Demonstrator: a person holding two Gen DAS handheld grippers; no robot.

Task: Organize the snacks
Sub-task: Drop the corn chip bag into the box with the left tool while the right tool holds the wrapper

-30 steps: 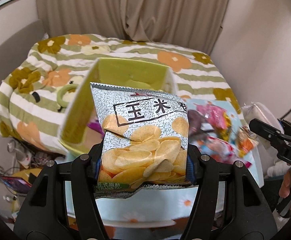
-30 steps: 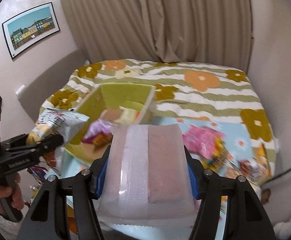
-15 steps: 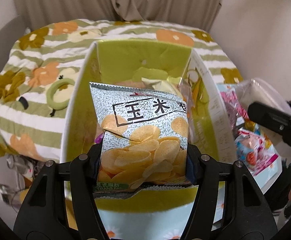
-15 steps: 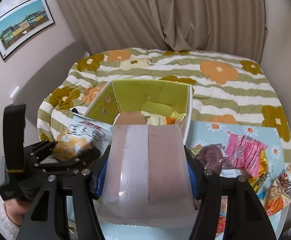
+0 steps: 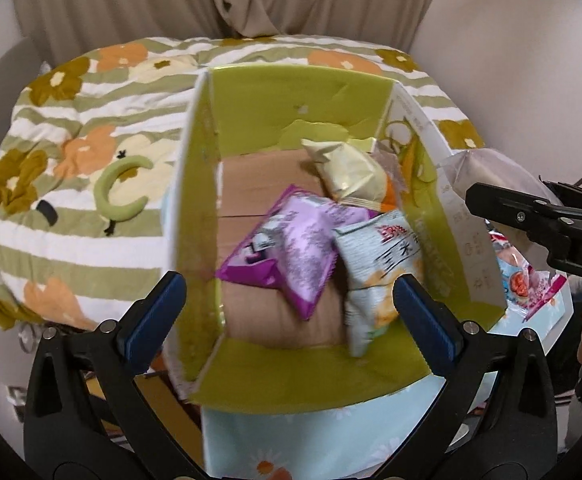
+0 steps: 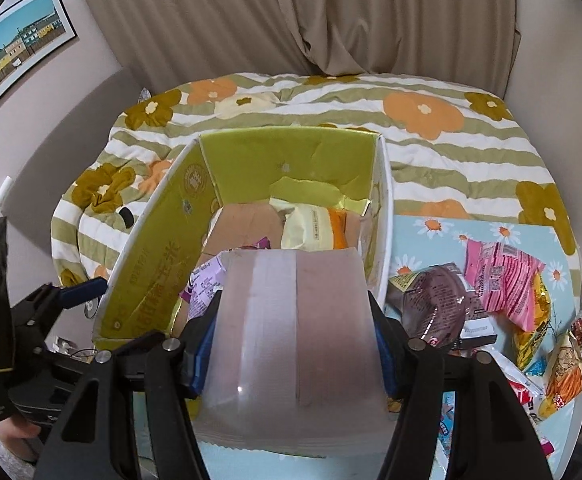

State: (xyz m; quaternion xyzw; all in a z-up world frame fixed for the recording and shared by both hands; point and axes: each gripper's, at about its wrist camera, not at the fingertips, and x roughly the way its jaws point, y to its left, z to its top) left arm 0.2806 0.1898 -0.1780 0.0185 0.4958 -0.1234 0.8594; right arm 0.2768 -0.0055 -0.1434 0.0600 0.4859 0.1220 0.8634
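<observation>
Now the left gripper is spread empty; its chip bag has dropped into the green box. Next, the right gripper pinches a translucent packet above the box's near right corner.

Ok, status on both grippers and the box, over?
Left gripper open, chip bag lying in green box. Right gripper shut on translucent pack, poised at box. Nothing blocking.

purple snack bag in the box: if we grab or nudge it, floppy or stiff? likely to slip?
The purple snack bag is probably floppy: its film looks crinkled and it lies slumped against the chip bag. Likely light for its size, since it looks puffed. The glossy film may slide on the cardboard box floor if pushed rather than tip.
</observation>
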